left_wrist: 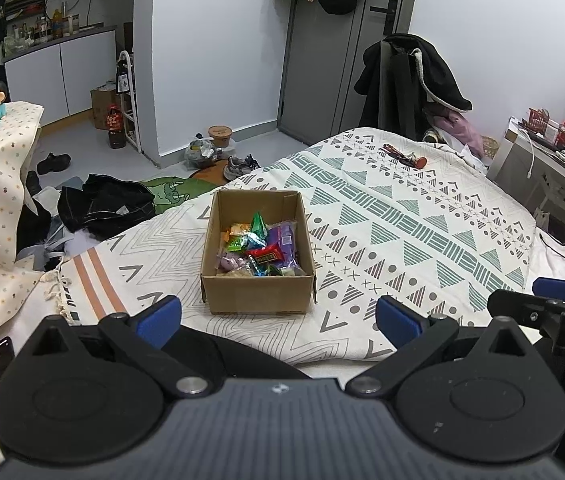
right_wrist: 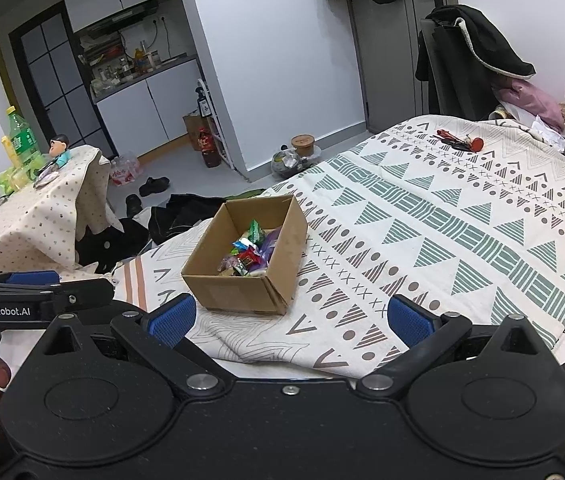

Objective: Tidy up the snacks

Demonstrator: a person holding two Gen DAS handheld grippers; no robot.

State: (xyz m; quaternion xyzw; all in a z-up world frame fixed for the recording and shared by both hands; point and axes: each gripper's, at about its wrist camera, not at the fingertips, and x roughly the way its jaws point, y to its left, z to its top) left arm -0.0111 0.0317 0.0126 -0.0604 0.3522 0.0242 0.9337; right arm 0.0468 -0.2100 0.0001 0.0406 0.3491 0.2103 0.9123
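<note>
While both my left gripper [left_wrist: 278, 320] and right gripper [right_wrist: 289, 320] hover released and empty just short of the open brown cardboard box [left_wrist: 258, 288] on the patterned bedspread [left_wrist: 402, 232], its colourful wrapped snacks [left_wrist: 260, 246] appear gathered, so next I judge a reach inward.

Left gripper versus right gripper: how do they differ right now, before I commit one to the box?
The left gripper faces the cardboard box almost square-on; the right gripper sees it at an angle, off to its left. The left gripper's near wall shows whole; the right gripper looks at a corner. Both are open, empty, held short of the box, with all snacks visible inside.
</note>
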